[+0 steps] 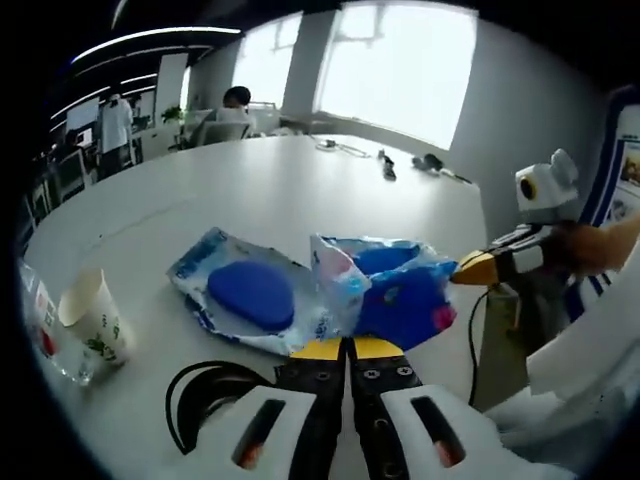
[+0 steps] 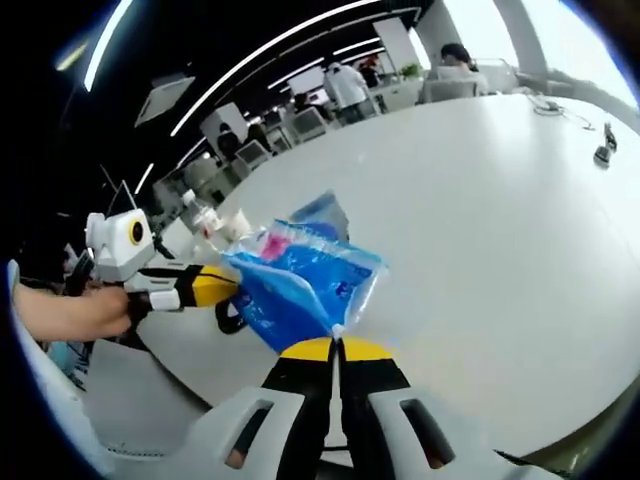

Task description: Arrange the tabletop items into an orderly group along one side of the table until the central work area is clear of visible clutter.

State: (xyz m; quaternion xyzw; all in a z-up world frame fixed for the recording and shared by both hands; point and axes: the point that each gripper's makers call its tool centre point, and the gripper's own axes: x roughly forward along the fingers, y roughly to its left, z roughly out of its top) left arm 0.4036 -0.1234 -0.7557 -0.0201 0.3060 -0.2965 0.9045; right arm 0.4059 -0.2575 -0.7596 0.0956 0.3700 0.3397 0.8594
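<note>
A crumpled blue wipes packet (image 1: 405, 295) is held up over the white table (image 1: 280, 190) by both grippers. My left gripper (image 1: 347, 348) is shut on the packet's lower edge, and my right gripper (image 1: 470, 268) comes in from the right, pinching its other side. In the right gripper view the same blue packet (image 2: 300, 290) hangs between my shut right gripper (image 2: 335, 348) and the left gripper (image 2: 225, 285). A second packet with a blue oval lid (image 1: 250, 295) lies flat on the table beside it; its corner (image 2: 322, 215) shows behind the held one.
A paper cup (image 1: 92, 320) and a clear plastic item (image 1: 60, 365) stand at the table's left edge. A black cable loop (image 1: 195, 400) lies near my jaws. Small dark items and cables (image 1: 385, 165) sit at the far side. Bottles (image 2: 205, 220) stand behind the left gripper. People and chairs are beyond.
</note>
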